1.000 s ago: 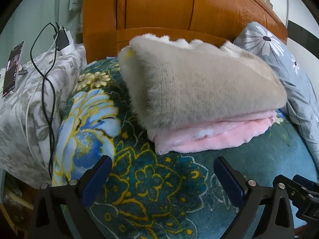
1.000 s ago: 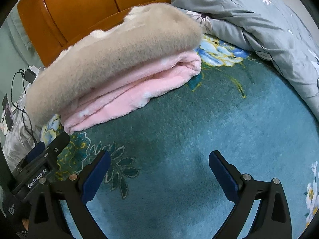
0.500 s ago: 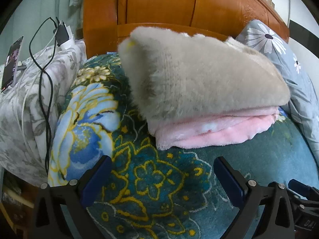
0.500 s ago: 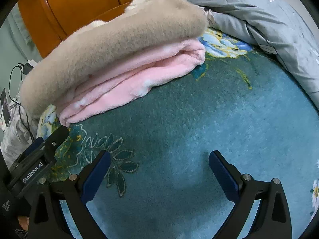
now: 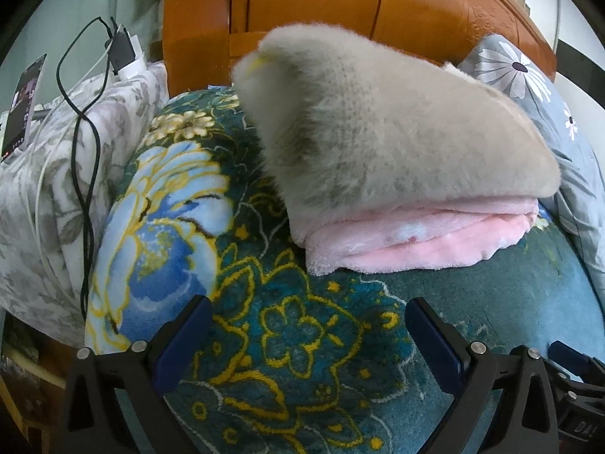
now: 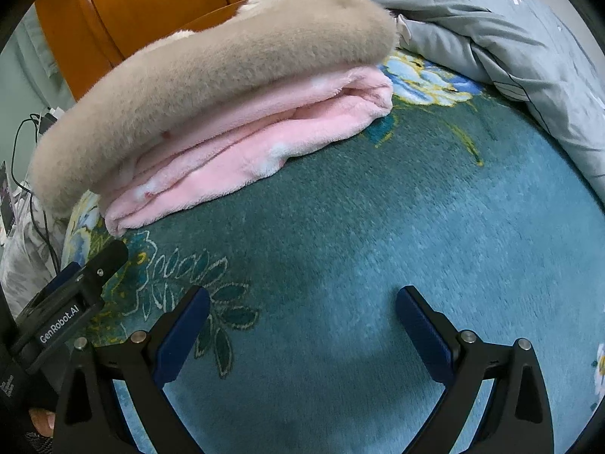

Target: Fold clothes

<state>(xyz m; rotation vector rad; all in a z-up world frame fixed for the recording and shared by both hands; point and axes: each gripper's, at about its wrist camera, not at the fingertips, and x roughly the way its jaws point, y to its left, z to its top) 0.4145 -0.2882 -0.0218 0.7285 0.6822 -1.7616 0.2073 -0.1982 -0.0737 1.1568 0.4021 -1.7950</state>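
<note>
Nearest the cameras, over the teal plush bedspread with yellow and blue flowers [image 6: 378, 249], both tools hang with nothing in them: the left gripper [image 5: 308, 335] has its blue-padded jaws spread wide above the flowered part near the bed's left edge, and the right gripper [image 6: 302, 325] is spread just as wide over the plain teal stretch, neither touching cloth. Compared with a second ago, both views show the stack larger and closer, so the grippers have drifted forward toward it while staying open. Beyond them, toward the head of the bed, the folded pink fleece garment [image 6: 242, 151] lies flat on the bedspread with the folded beige fluffy garment [image 5: 397, 128] resting on top. That pile looks finished, so the folding seems done or nearly so. Farther back stand the grey daisy-print pillow [image 6: 491, 30] and the orange wooden headboard [image 5: 340, 3].
</note>
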